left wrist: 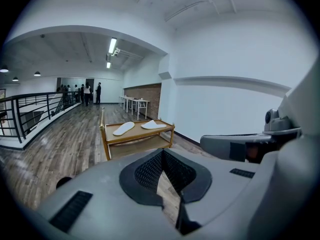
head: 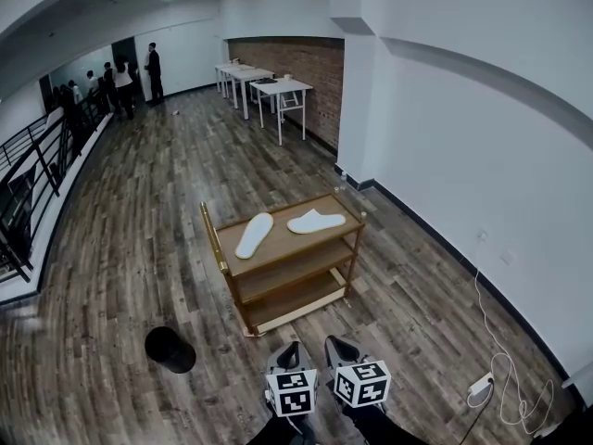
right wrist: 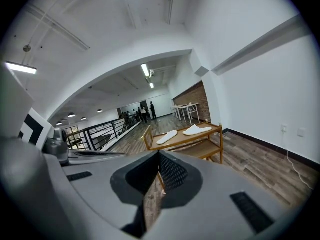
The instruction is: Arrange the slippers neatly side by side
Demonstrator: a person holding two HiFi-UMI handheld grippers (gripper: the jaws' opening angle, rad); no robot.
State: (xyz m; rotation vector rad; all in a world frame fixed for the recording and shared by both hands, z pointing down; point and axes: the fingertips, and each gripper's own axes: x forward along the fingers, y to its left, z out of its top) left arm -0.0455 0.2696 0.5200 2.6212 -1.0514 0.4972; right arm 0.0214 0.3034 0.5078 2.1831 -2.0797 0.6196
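we hold left gripper [head: 289, 354] and right gripper [head: 337, 349], jaws together, nothing between. on cart [head: 287, 245] top, straight ahead, well apart from us: left slipper [head: 254, 235] diagonal, right slipper [head: 315, 221] crosswise; each nearer same-side gripper.

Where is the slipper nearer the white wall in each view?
Head view: near the middle, the right-hand slipper on the wooden cart.
Left gripper view: the slipper sits just left of centre.
Right gripper view: the slipper sits right of centre.
Shared landmark: the wooden cart.
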